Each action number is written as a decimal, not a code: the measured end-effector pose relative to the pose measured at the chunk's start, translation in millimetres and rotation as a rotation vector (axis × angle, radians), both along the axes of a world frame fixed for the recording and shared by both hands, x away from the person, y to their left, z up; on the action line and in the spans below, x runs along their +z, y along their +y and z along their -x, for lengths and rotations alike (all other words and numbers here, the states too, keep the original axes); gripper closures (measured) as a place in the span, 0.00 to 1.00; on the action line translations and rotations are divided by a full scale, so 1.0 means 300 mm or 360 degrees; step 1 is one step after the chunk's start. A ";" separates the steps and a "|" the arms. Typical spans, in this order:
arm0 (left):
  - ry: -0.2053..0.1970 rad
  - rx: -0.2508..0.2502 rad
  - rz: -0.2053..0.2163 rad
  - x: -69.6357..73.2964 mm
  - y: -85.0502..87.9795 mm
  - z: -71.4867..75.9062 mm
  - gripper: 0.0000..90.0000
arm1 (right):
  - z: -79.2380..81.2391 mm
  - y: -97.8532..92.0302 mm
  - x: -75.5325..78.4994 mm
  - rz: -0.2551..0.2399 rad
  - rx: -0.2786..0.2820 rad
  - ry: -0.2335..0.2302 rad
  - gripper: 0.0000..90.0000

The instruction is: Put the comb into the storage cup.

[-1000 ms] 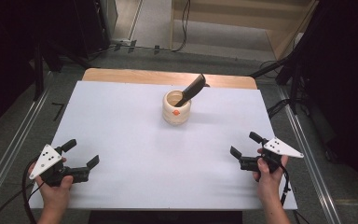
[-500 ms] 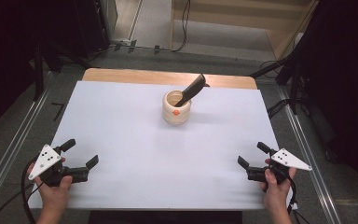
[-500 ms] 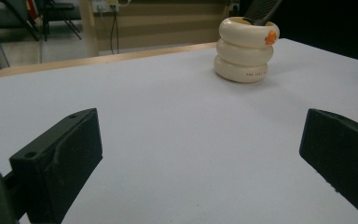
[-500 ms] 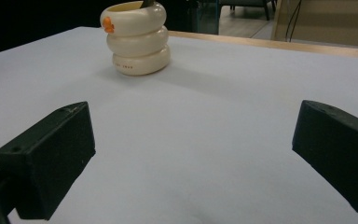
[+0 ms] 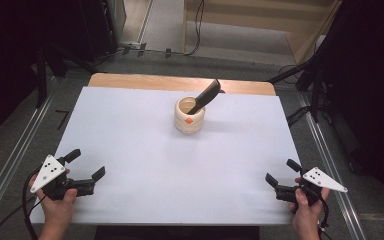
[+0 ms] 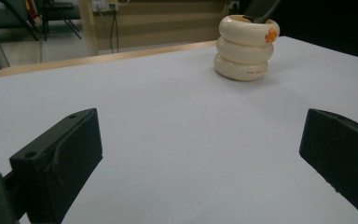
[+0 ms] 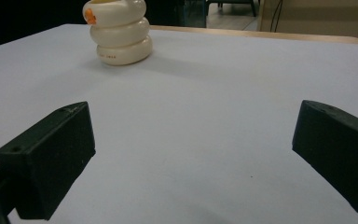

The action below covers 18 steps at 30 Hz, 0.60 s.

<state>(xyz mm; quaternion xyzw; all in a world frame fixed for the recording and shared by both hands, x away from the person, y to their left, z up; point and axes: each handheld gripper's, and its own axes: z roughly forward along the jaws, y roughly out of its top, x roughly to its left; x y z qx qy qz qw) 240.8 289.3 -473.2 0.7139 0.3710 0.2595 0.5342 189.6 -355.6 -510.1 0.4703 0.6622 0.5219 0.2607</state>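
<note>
A cream ribbed holder (image 5: 189,115) with an orange dot stands upright toward the back middle of the white table (image 5: 145,150). A black utensil (image 5: 205,96) leans out of it to the right. The holder (image 6: 244,47) appears far ahead in the left gripper view, and the same holder (image 7: 119,37) sits far ahead in the right gripper view. My left gripper (image 5: 86,164) rests open near the front left corner, with nothing between its jaws. My right gripper (image 5: 282,171) is open and empty near the front right corner.
A wooden strip (image 5: 180,83) borders the table's far edge. Metal rails (image 5: 330,165) run along both sides of the table. Dark stands and cables (image 5: 300,75) sit on the floor behind.
My right gripper has drawn back toward the front right corner of the table. The left gripper has barely moved. The holder and utensil are unchanged.
</note>
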 end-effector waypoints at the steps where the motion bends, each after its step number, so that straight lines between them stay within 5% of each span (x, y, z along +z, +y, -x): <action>1: 0.0001 0.0001 -0.0007 -0.002 0.000 -0.001 0.00 | 0.003 -0.004 -0.001 -0.0002 -0.0004 -0.0001 0.00; 18: 0.0014 0.0001 -0.0033 -0.009 -0.001 0.000 0.00 | 0.019 -0.047 -0.022 0.0049 -0.0011 -0.0012 0.00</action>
